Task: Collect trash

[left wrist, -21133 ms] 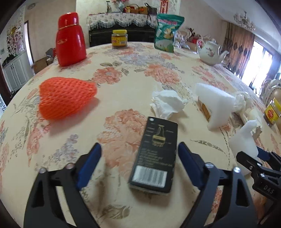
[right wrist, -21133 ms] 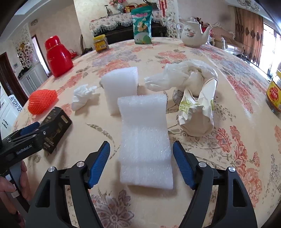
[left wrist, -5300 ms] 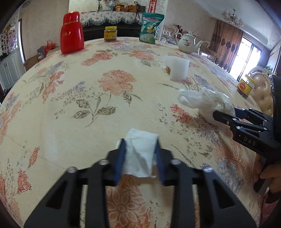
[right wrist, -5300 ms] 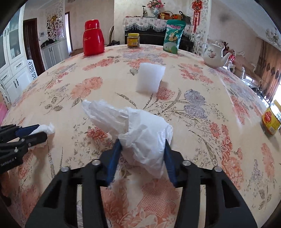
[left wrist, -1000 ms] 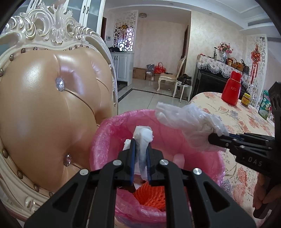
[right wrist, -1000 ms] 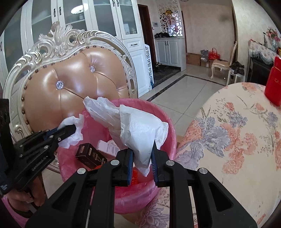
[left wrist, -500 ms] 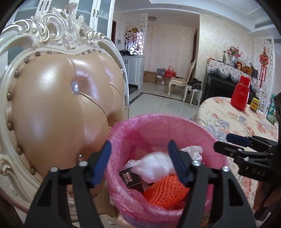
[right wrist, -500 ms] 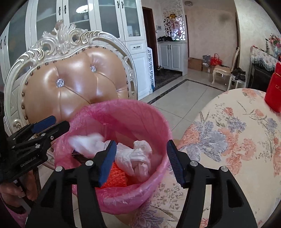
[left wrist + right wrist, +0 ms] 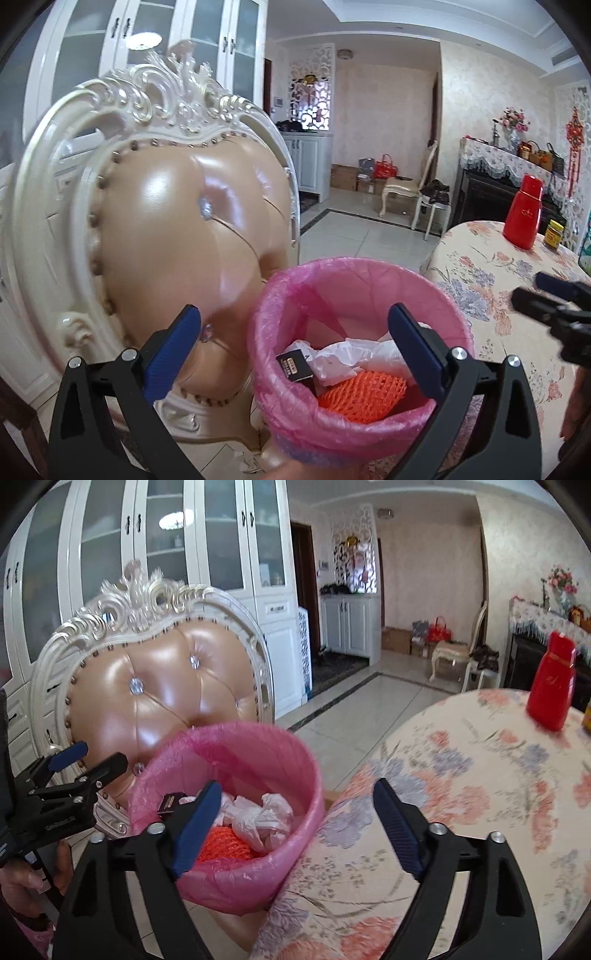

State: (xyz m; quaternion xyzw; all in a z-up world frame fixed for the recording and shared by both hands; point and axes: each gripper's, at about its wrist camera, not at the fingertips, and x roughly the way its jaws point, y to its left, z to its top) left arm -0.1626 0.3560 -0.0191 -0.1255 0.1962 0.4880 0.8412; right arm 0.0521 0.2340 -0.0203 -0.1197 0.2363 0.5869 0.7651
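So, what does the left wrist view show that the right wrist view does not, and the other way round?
Only the left wrist view shows the yellow-lidded jar on the table beside the red flask.

Only the right wrist view shows a hand gripping the left gripper's handle.

Both show the pink-lined bin holding an orange net, white crumpled trash and a black box, the padded chair, the floral table, and the left gripper and right gripper with jaws opening and nothing between them.

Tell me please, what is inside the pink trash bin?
The pink trash bin holds an orange foam net, a black box and crumpled white plastic and tissue. Anything under these, and the bin's bottom, is covered.
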